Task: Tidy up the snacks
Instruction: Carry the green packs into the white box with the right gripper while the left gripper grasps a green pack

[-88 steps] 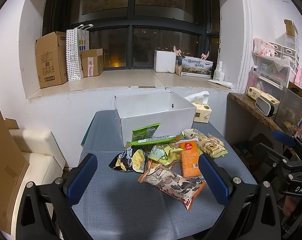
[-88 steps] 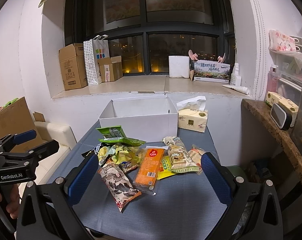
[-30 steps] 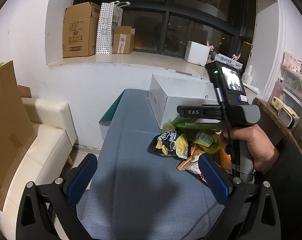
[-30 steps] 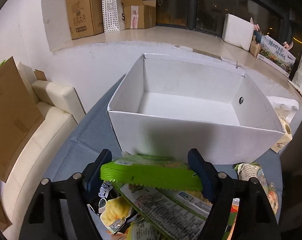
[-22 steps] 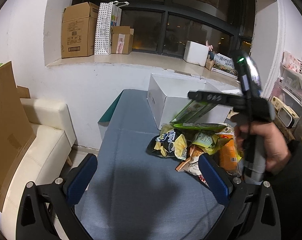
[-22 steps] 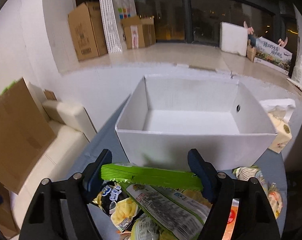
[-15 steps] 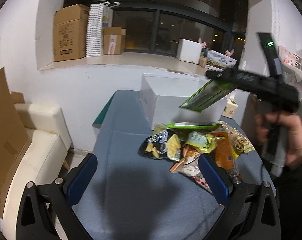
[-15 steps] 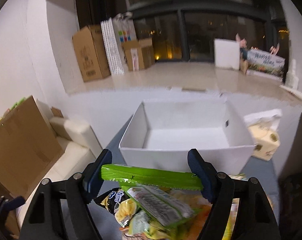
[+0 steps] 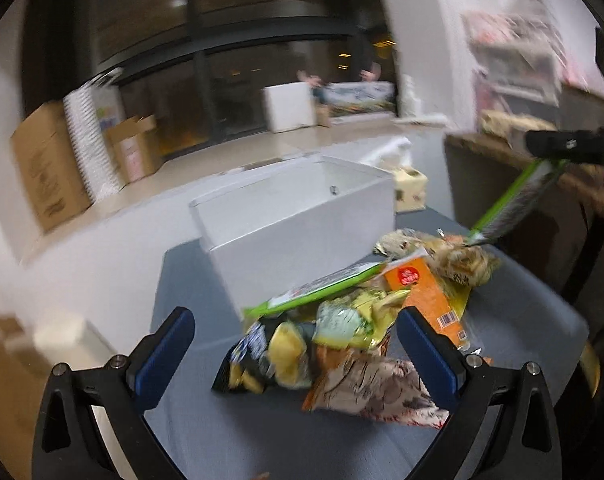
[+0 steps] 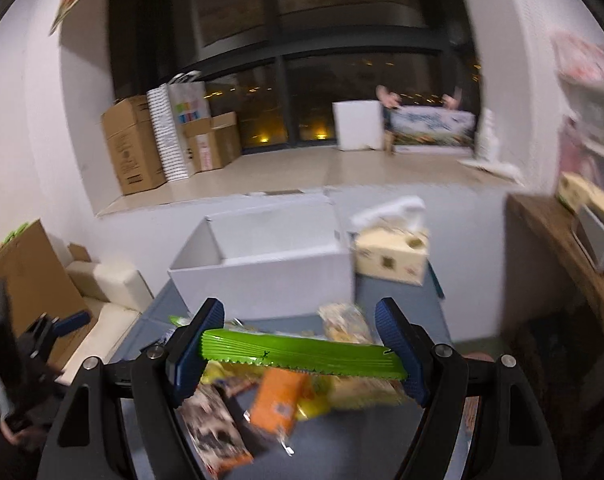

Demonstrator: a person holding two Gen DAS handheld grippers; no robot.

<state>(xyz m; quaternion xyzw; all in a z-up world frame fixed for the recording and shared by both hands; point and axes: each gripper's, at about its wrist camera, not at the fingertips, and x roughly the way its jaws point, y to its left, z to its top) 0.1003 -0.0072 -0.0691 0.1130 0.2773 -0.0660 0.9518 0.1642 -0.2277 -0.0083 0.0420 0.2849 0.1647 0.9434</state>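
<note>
Green packet (image 10: pixel 300 354) lifted in right tongs (image 10: pixel 300 354); frames blurred.

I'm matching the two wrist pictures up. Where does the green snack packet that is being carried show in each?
Left wrist view: the green snack packet hangs at the far right, under the right hand-held gripper.
Right wrist view: its sealed edge spans the lower centre, clamped between the blue pads.
Shared landmark: the white box behind the snack pile.

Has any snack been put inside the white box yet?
No. The white box shows only bare white walls inside, and the green snack packet is clamped between the right gripper fingers, short of it.
</note>
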